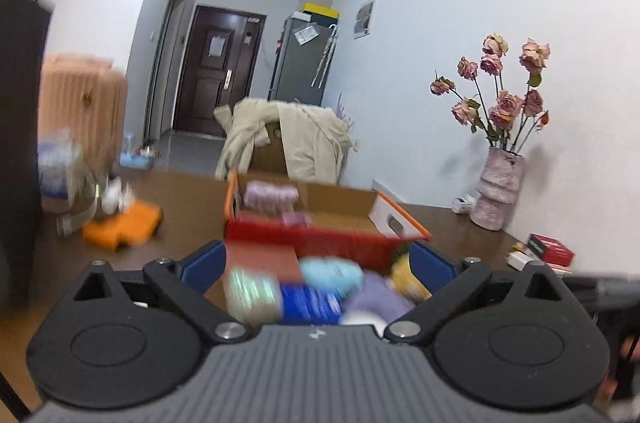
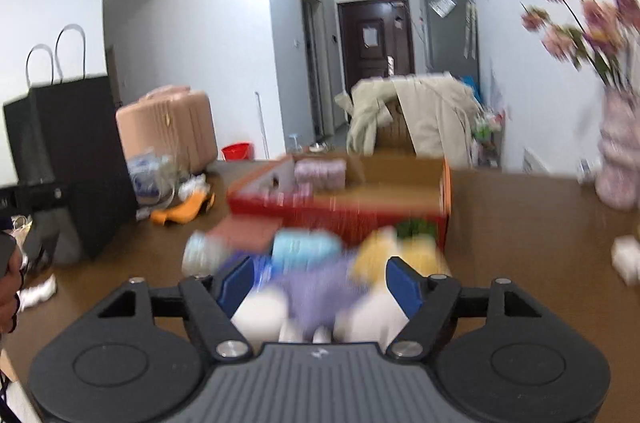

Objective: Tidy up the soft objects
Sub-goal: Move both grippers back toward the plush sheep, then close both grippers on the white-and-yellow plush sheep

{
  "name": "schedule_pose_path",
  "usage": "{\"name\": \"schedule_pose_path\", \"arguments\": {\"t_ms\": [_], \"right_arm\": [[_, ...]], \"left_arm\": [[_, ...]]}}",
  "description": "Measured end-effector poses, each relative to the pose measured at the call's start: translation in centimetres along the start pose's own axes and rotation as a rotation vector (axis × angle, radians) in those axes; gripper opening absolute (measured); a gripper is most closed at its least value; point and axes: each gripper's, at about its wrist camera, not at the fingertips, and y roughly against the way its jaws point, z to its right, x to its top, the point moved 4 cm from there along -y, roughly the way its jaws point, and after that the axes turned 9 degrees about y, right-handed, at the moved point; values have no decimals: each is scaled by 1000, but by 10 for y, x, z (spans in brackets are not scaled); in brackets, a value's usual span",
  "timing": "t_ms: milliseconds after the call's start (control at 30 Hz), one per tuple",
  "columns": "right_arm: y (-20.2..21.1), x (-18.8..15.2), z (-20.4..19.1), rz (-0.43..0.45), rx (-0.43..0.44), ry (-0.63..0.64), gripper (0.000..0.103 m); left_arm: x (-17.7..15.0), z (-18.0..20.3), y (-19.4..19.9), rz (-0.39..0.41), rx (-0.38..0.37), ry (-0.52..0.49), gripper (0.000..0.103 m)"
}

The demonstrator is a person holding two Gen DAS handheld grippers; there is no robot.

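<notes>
- Step in hand, as judged: both hands are hovering over a heap of soft objects (image 1: 320,287) at lower centre of each view, just in front of the red box (image 1: 320,235). Neither is carrying anything.
- The left gripper (image 1: 318,259) is standing with its tongs wide apart, nothing clamped; the heap is showing between and beyond the blue pads.
- The right gripper (image 2: 320,279) is standing with its tongs apart; a purple soft item (image 2: 320,287) and white pieces are lying in the gap, but no pad is visibly pressing on them.
- One pinkish soft bundle (image 1: 272,193) is already sitting inside the box, toward its far left part.
- Next move, as judged: picking one item from the heap, closing on it, and lifting it over the near red wall.
- Edges: the box's near wall is touching or just behind the heap; blur is preventing a firmer reading.
- Open room: bare table (image 2: 520,223) is lying at centre right of the right view, with the vase (image 1: 498,191) well apart at right and the black bag (image 2: 68,151) at left.
</notes>
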Motion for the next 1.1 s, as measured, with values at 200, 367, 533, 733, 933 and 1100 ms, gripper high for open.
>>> {"name": "schedule_pose_path", "arguments": {"t_ms": [200,367,533,733,933,1100], "right_arm": [[12,-54,-8,-95,-2,-43,72],[0,-44,2,-62,-83,-56,72],[-53,-19,6,-86,-250,36,77],[-108,-19,16,-155,-314,58,62],[-67,-19,30,-61,-191,-12,50],[-5,-39,39,-112,140,-3,51]], "left_arm": [[-35,-2,0,-90,15,-21,100],[-32,0,-19,-103,13,-18,100],[-36,7,-48,-145,-1,-31,100],[-38,12,-71,-172,-22,-61,100],[-41,19,-89,-207,-45,-72,100],[-53,46,-93,-249,-148,-78,100]]}}
